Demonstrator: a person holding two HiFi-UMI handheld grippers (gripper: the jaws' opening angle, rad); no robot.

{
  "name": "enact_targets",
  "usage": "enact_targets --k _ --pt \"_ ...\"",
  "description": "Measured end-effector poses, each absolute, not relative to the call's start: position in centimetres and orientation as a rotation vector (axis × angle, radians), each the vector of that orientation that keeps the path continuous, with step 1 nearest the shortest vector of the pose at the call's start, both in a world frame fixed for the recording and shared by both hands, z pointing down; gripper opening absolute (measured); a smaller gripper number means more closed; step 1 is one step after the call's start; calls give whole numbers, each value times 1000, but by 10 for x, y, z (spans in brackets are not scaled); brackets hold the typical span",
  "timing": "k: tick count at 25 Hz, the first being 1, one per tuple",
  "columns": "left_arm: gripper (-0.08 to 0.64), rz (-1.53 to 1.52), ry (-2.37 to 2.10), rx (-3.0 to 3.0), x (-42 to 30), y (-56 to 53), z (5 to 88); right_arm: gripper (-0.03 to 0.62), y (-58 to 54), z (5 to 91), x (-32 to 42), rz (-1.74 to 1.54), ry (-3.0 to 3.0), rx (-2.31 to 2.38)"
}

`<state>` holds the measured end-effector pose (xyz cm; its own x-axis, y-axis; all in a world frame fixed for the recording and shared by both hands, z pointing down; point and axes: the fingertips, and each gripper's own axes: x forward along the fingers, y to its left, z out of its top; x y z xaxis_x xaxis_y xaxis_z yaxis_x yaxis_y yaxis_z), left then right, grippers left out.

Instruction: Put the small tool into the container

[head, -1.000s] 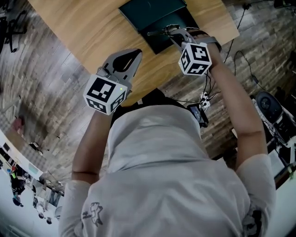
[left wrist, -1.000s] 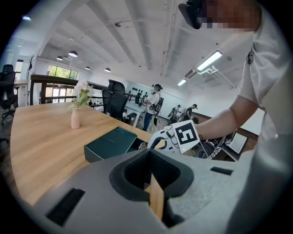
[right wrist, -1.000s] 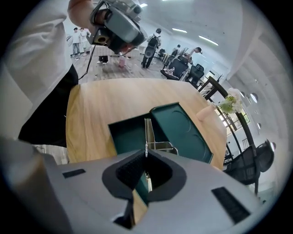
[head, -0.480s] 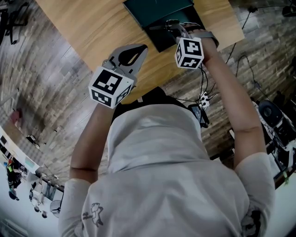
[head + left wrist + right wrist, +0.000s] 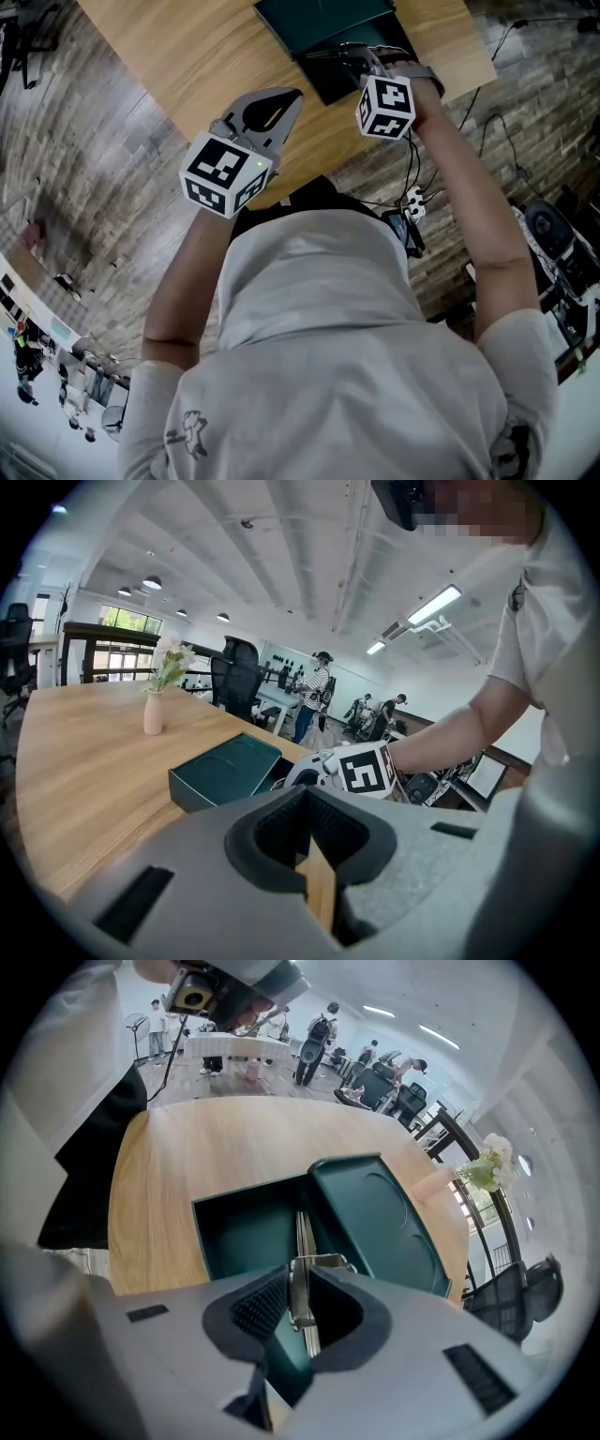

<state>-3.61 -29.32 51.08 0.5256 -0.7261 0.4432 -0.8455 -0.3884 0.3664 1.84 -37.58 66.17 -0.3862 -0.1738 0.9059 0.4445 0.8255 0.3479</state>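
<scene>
The small metal tool [image 5: 298, 1290] stands between the jaw tips of my right gripper [image 5: 295, 1267], its lower end down inside the open dark green container [image 5: 234, 1227]. The tips still touch it while the jaws are opening. The container's lid [image 5: 375, 1213] lies beside it on the wooden table [image 5: 187, 1157]. In the head view, the right gripper [image 5: 352, 58] hovers over the container [image 5: 345, 82] at the table's near edge. My left gripper [image 5: 289, 96] is shut on nothing and hangs over bare wood to the left. From the left gripper [image 5: 309, 794] view the lid [image 5: 220, 771] and the right gripper's marker cube [image 5: 364, 769] show ahead.
A pink vase with flowers [image 5: 153, 714] stands farther along the table. Office chairs, desks and several people fill the room behind. Cables and equipment [image 5: 553, 225] lie on the floor to my right. The table's edge [image 5: 309, 183] runs just in front of my body.
Both grippers have shifted slightly forward, toward the table. The right gripper carried the tool in over the container. Little has moved in the last half second.
</scene>
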Motion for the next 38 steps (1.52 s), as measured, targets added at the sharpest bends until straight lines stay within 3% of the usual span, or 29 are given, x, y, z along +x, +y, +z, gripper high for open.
enact_targets --k 7,19,38 --pt "6 282 -1257 2235 -39 -285 502 121 -366 647 25 -589 -1878 -186" --pt "6 303 -1221 2336 -52 -254 464 121 -339 581 18 -512 -1993 36" --pt "6 305 -1102 2591 -77 -166 393 27 -233 444 11 -192 -2297 572"
